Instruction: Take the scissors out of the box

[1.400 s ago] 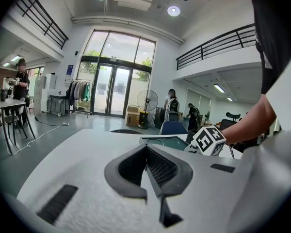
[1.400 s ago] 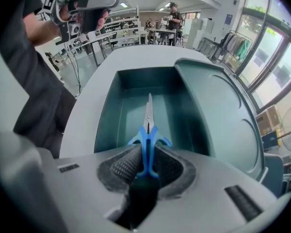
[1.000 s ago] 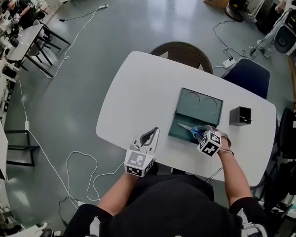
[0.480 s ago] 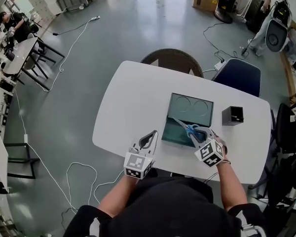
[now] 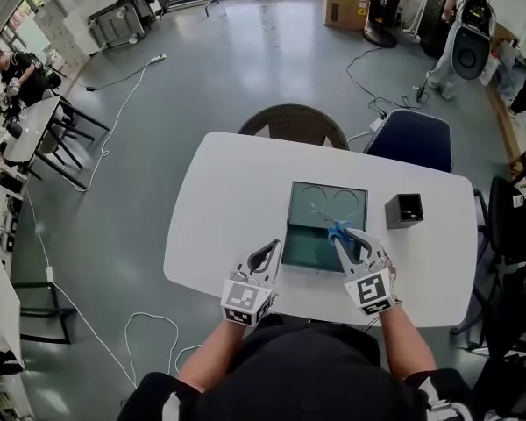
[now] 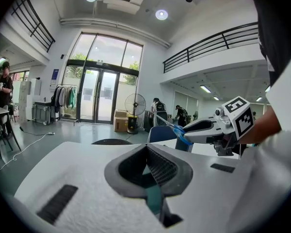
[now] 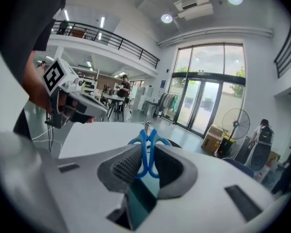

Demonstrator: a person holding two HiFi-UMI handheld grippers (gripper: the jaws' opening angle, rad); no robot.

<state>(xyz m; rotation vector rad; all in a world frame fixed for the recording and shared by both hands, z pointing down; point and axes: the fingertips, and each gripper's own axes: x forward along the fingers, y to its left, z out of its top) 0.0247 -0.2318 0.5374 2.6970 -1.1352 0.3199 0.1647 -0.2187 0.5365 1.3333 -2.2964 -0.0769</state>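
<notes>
An open dark green box (image 5: pixel 303 251) lies on the white table (image 5: pixel 219 200), its lid (image 5: pixel 329 202) folded back on the far side. The blue-handled scissors (image 5: pixel 333 227) hang in the air above the box, blades pointing away from me. My right gripper (image 5: pixel 340 236) is shut on them; in the right gripper view the blue handles (image 7: pixel 145 162) stand upright between the jaws of that gripper (image 7: pixel 146 148). My left gripper (image 5: pixel 273 246) hovers left of the box, shut and empty, its jaws meeting in the left gripper view (image 6: pixel 146 149). That view also catches the scissors (image 6: pixel 177 133).
A small black square holder (image 5: pixel 403 210) stands on the table right of the box. A wicker chair (image 5: pixel 294 121) and a blue chair (image 5: pixel 412 139) sit at the far edge. Cables run over the floor on the left.
My right gripper has lifted the scissors up out of the box and rolled, so the blades now point away. The left gripper drifted slightly up and toward the box.
</notes>
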